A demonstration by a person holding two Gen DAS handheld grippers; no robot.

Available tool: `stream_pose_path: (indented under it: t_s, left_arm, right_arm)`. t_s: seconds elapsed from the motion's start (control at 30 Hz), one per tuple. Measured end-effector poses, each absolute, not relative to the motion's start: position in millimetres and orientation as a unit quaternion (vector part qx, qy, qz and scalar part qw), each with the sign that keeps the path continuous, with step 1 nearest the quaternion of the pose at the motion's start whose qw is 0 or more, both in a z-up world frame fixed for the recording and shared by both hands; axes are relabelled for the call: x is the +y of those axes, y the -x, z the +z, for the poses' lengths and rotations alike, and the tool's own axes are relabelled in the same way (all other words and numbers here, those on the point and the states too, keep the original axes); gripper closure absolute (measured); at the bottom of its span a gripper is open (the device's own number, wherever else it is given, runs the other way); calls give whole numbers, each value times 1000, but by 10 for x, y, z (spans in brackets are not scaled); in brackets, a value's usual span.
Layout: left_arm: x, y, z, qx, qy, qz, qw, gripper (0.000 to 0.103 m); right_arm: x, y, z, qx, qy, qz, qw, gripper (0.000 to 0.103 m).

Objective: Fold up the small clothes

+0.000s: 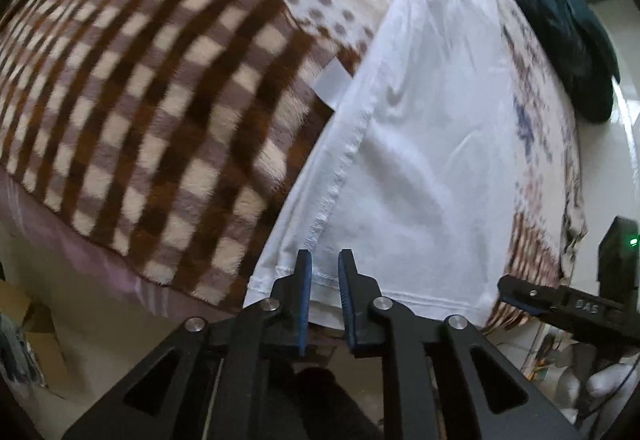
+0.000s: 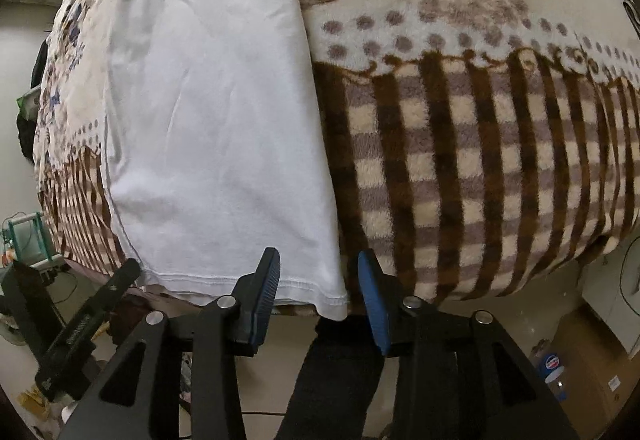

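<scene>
White garment (image 1: 432,144) lies flat on the bed, folded into a long narrow strip running from the near edge away toward the far side. Hemmed bottom edge sits right at the near edge of the checked blanket (image 1: 160,128), overhanging it slightly. In the left wrist view a stitched seam runs along the strip's left side, and a small white tab pokes out from under it partway up. The far end narrows into a bunched bit near the top of that view.

Left gripper (image 1: 325,260): blue-padded fingers parted by a narrow gap, tips over the hem near the strip's left corner. Hem shows in the gap, but can't tell if the pads touch cloth. Not clamped.

Right gripper (image 2: 318,260): jaws wide apart, straddling the strip's right near corner. Left finger lies over the white cloth, right finger over the brown check beside it. Corner hangs between them, not pinched.

Each gripper shows at the edge of the other's view, so they're side by side at the near hem.

A dark teal fabric heap (image 1: 560,24) sits past the strip's right side at the bed's edge. On the floor beyond the right gripper, a cardboard box (image 2: 592,368).
</scene>
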State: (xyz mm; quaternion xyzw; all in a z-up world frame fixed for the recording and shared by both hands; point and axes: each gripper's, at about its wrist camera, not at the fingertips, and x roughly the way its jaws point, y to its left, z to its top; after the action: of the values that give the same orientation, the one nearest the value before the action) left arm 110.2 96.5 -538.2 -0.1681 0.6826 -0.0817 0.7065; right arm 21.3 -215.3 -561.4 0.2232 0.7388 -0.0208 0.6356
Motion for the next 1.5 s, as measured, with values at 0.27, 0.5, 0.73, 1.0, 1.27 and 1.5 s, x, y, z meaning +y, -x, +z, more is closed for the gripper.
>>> stream_pose_path:
  t_s: [0.27,0.5,0.73,1.0,1.27,1.5]
  left_arm:
    - [860,-1067,-5244,676,144,-78,718,91]
    - [903,-1019,-5234,676,119,-51,725,76]
    - [893,-1029,-5357,685,123,-47,716,68]
    - [822,-1048,-5412,670,110,-40,733,100]
    - [776,-968,-5178,634,97,-45,766,101]
    - [889,-772,-5013,633,104,-52,765,101]
  right_arm:
    - [-2084,-140,-5717,746,-233,-28,623,60]
    - [-2189,-124,-5719,747,-232,-28,622,60]
    - [-2275,-187,-5704,745,-238,-29,622,60]
    - [-2270,-110,-5740,748,-237,-32,620,60]
    - [-2086,-53,-5853,749,-223,-28,624,99]
    - [-1868,23,-5789,747,-190,-27,636,100]
